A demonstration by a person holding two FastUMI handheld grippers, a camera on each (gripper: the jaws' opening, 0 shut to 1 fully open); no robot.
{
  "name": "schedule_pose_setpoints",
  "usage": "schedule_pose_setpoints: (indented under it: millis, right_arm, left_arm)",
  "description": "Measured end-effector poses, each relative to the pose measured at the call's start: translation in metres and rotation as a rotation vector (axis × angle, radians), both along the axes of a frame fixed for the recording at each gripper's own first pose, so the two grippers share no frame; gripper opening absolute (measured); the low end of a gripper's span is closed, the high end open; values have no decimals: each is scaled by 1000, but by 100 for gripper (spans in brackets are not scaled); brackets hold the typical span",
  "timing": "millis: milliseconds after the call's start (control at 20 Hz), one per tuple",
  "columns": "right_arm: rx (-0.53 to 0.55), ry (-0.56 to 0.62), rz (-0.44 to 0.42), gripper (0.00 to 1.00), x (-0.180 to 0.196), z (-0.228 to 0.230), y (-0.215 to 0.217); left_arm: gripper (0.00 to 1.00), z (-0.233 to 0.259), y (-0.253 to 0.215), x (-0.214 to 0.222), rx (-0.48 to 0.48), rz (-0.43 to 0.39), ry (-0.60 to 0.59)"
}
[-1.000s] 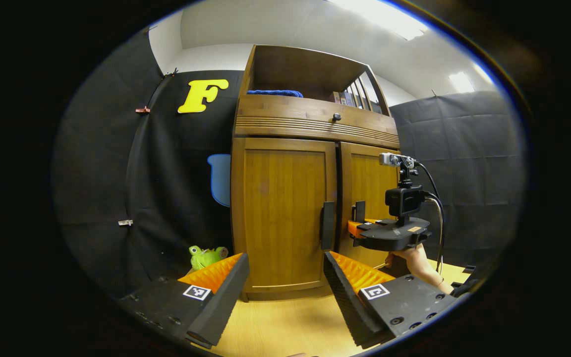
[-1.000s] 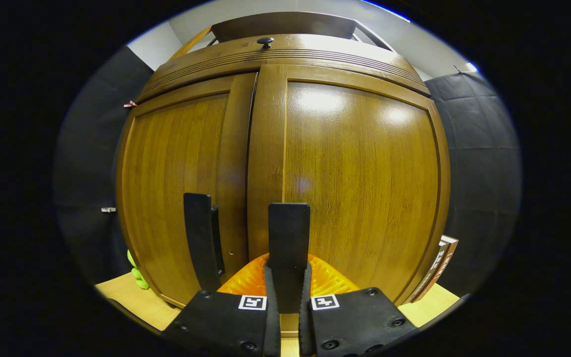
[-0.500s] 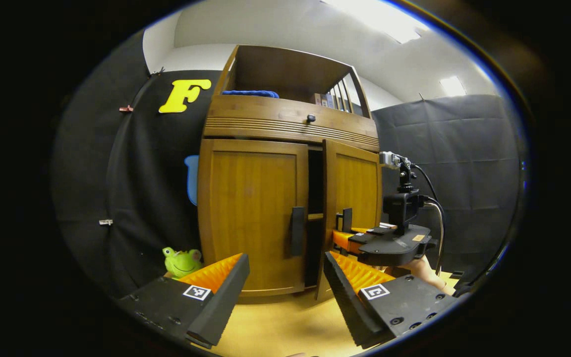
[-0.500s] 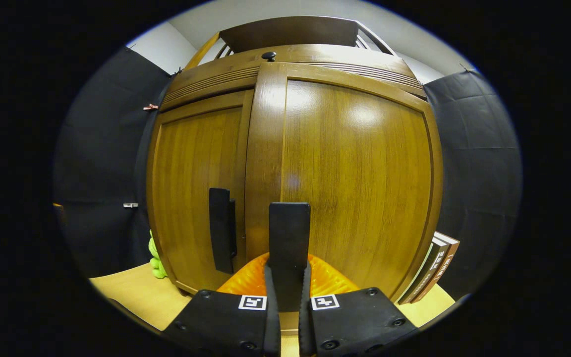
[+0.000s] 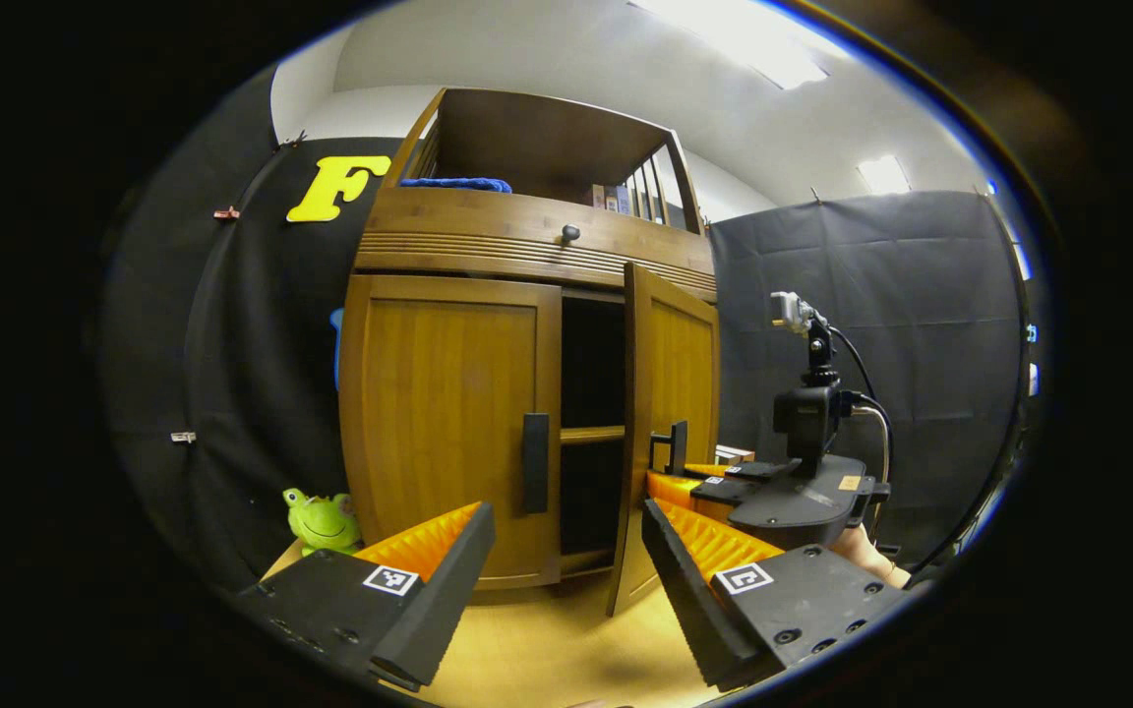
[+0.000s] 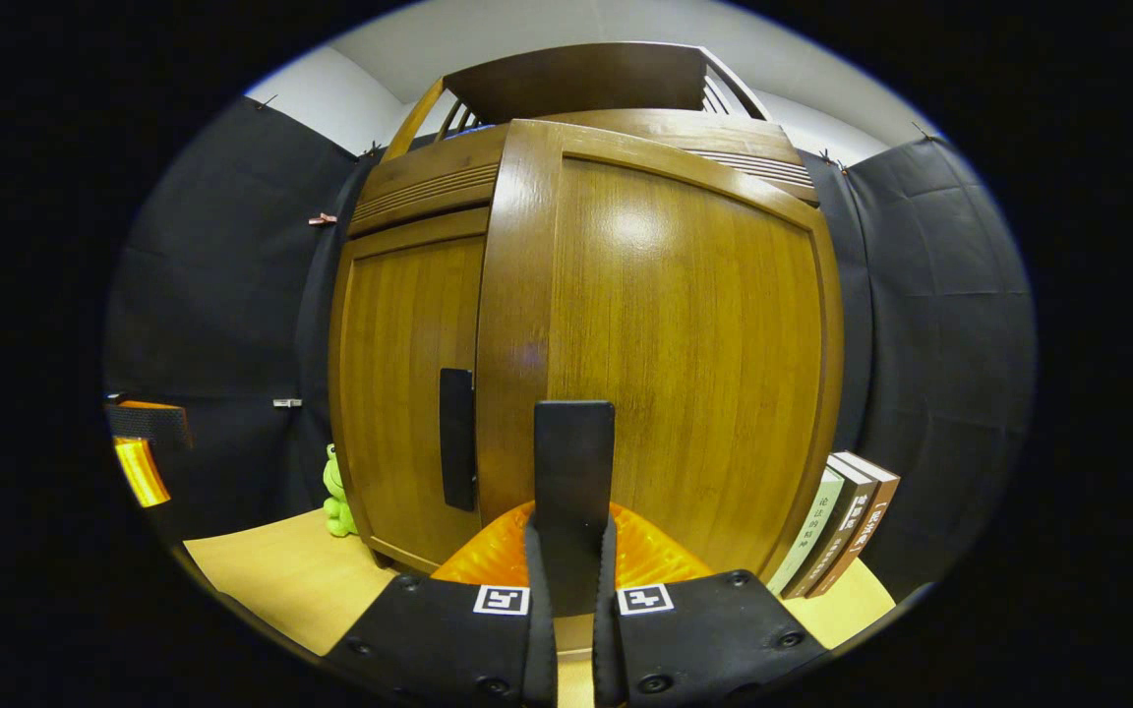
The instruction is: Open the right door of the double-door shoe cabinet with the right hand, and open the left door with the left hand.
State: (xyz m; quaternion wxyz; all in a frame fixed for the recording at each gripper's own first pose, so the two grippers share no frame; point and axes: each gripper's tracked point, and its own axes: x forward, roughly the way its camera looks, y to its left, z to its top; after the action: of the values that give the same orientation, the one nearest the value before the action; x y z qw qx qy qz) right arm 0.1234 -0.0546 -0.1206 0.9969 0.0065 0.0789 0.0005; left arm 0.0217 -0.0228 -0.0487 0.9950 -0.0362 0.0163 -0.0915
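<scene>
Against black cloth, right gripper [image 6: 566,580] fingers clamp the right door's handle [image 6: 573,472]; left gripper [image 5: 566,570] fingers spread wide, empty.

Honey-brown wood-grain shoe cabinet [image 5: 448,393] with black handles [image 5: 535,462]; bright green frog toy [image 5: 323,519]; blue cloth [image 5: 455,184] up top; pale yellow desk [image 5: 547,649].

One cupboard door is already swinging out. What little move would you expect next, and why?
Probably the right gripper, shut on the right door's handle, pulls a bit farther: the right door stands only partly open. The left door is closed, and the left gripper waits short of the left handle, jaws open.
</scene>
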Motion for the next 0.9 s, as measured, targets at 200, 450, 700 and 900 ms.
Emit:
schedule_pose_setpoints:
  millis: [200,450,700,900]
  right_arm:
    - [12,4,11,18,-24,5,-12]
    - [17,14,-12,18,-55,10,-35]
    - [9,21,-59,17,-83,16,-61]
    - [12,17,-116,17,-99,21,-89]
  left_arm:
    - [94,2,-24,-2,-2,-41,-6]
    - [94,3,-52,-7,-14,-100,-12]
    - [94,3,-72,-13,-34,-122,1]
    - [94,6,-88,-19,-38,-151,1]
